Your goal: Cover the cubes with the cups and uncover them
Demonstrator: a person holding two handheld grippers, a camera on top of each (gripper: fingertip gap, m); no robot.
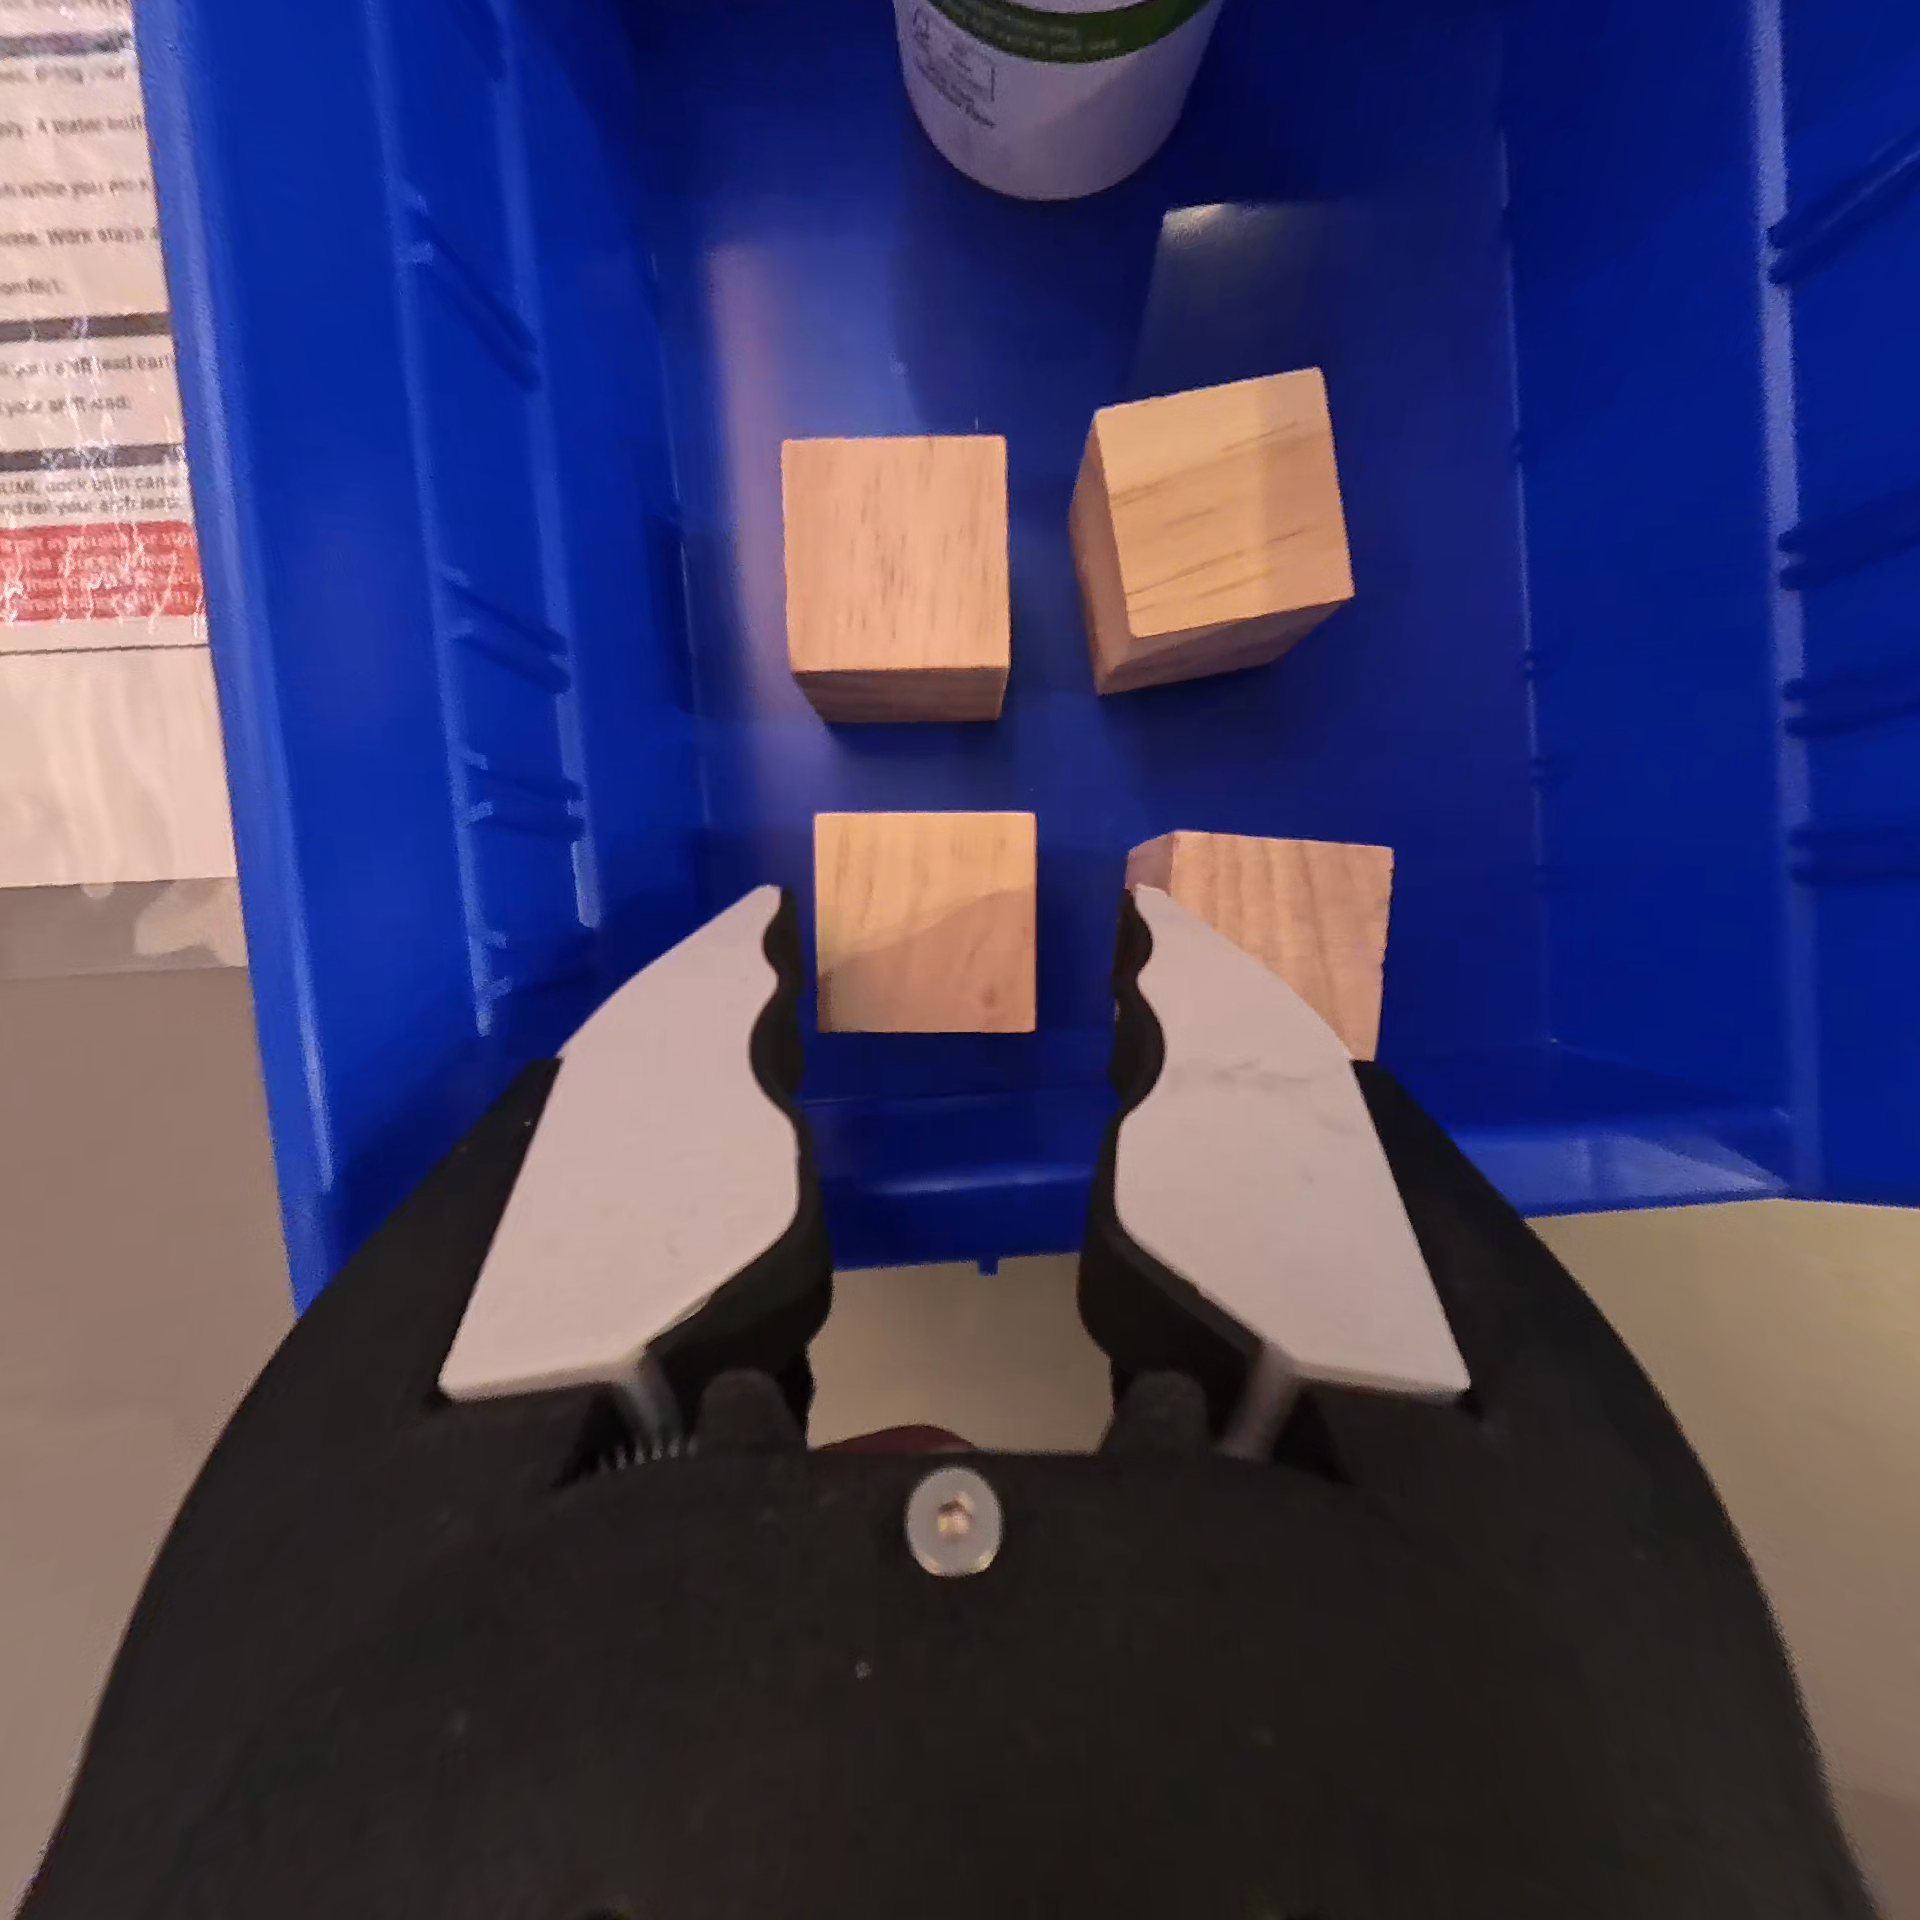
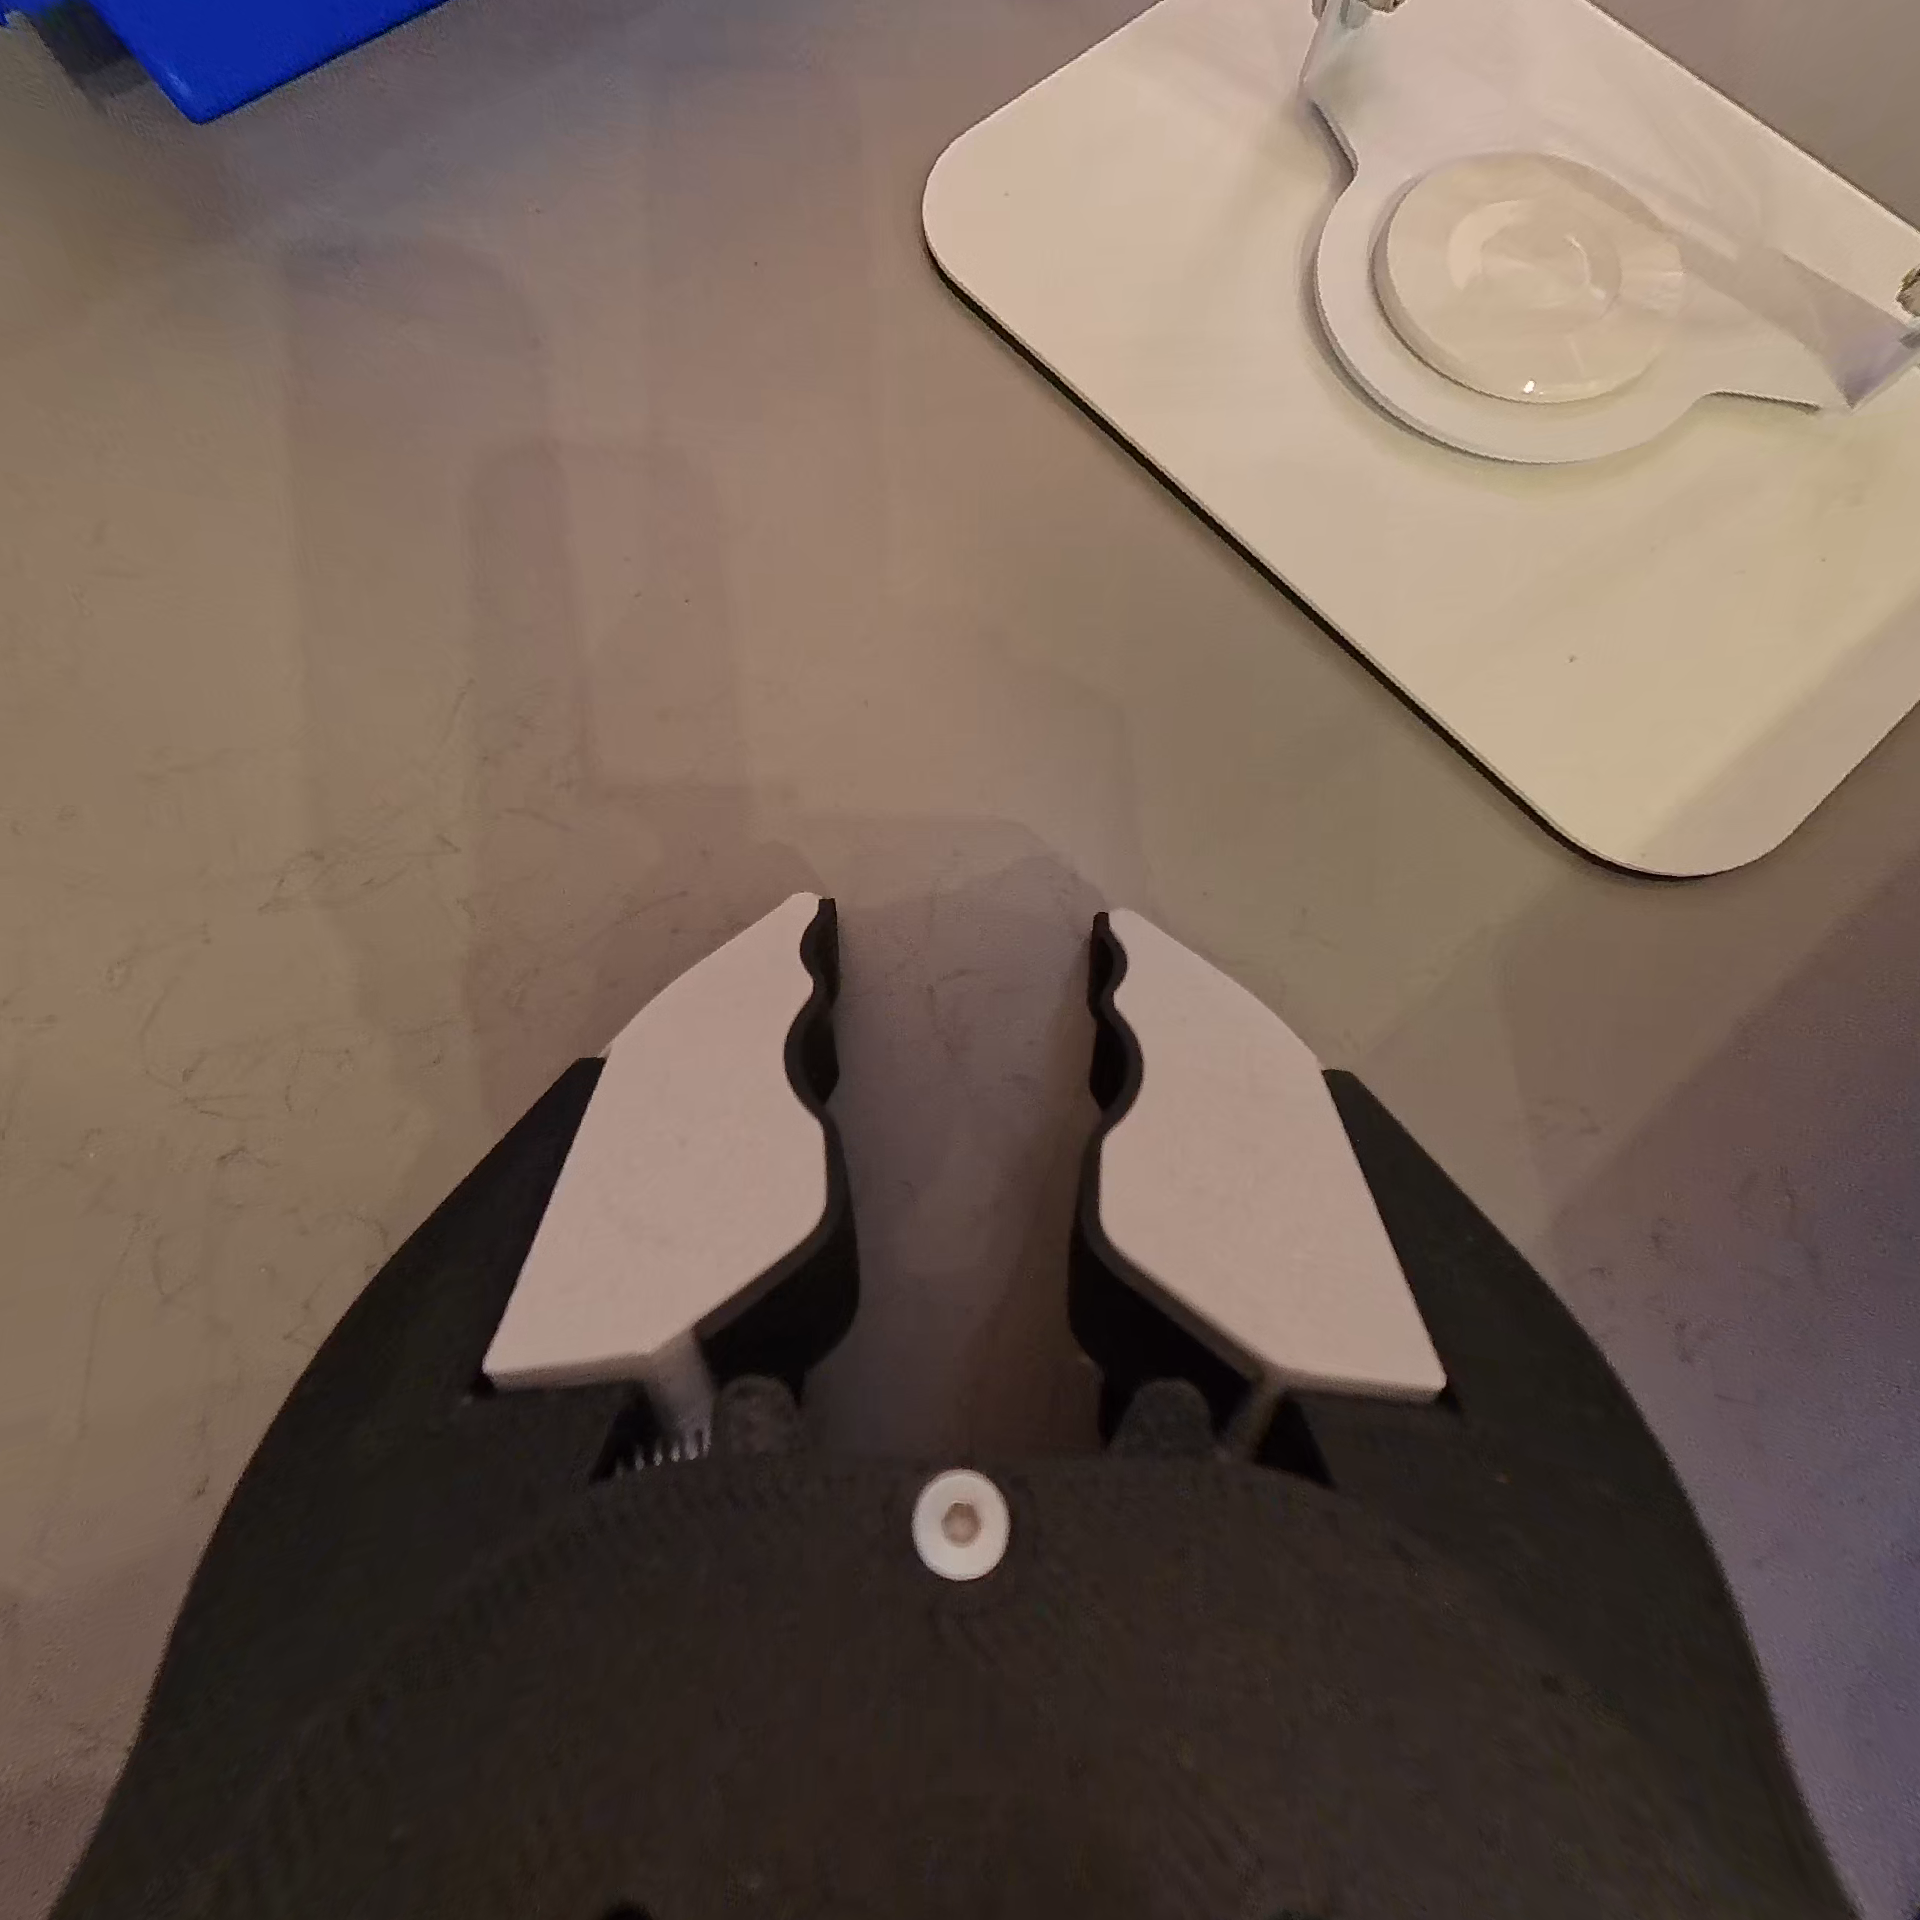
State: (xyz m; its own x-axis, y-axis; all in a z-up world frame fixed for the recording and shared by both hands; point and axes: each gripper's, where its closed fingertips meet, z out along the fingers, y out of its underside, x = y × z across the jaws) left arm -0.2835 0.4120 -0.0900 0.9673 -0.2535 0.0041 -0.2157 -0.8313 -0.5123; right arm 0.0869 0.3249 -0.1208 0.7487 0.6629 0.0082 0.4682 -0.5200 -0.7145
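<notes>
Several wooden cubes lie uncovered on the floor of a blue bin [image 1: 416, 623] in the left wrist view: far left [image 1: 896, 577], far right [image 1: 1216, 520], near left [image 1: 925, 920] and near right [image 1: 1288, 935]. A white cup with a green band [image 1: 1049, 94] stands at the bin's far end, cut off by the frame top. My left gripper [image 1: 956, 914] is open and empty, held above the bin with the near left cube seen between its fingers. My right gripper [image 2: 961, 925] is open and empty over the bare grey table, away from the bin.
A printed sheet [image 1: 83, 343] lies left of the bin on the grey table [image 1: 104, 1143]. In the right wrist view a white base plate [image 2: 1351, 540] with a clear round stand foot [image 2: 1507, 281] sits at the far right, and a blue bin corner [image 2: 239, 52] shows at the top left.
</notes>
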